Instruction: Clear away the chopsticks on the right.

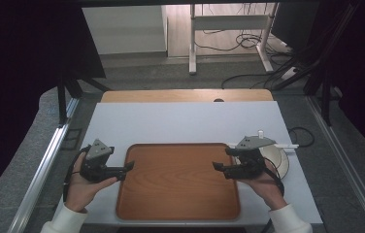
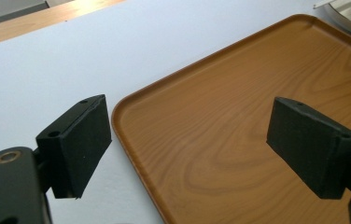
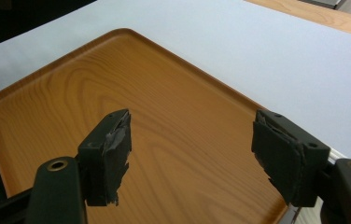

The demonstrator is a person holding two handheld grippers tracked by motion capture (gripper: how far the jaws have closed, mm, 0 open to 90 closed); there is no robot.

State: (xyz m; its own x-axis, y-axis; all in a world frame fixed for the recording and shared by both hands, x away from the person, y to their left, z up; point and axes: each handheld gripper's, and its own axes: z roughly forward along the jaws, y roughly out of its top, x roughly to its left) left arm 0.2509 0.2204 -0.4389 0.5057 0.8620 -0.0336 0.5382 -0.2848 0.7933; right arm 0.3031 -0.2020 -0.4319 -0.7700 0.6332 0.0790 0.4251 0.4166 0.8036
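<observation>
A bare wooden tray lies in the middle of a white mat. My left gripper hovers at the tray's left edge, jaws pointing right and open with nothing between them. In the left gripper view the left gripper straddles the rim of the tray. At the tray's right edge my right gripper points left, also open and empty. Its pads frame the tray in the right gripper view, where the right gripper holds nothing. A white plate with a utensil sits just behind the right hand.
The mat covers a wooden table whose bare far edge shows. Metal rails run along both sides. Beyond the table stand a white desk frame and loose cables on the floor.
</observation>
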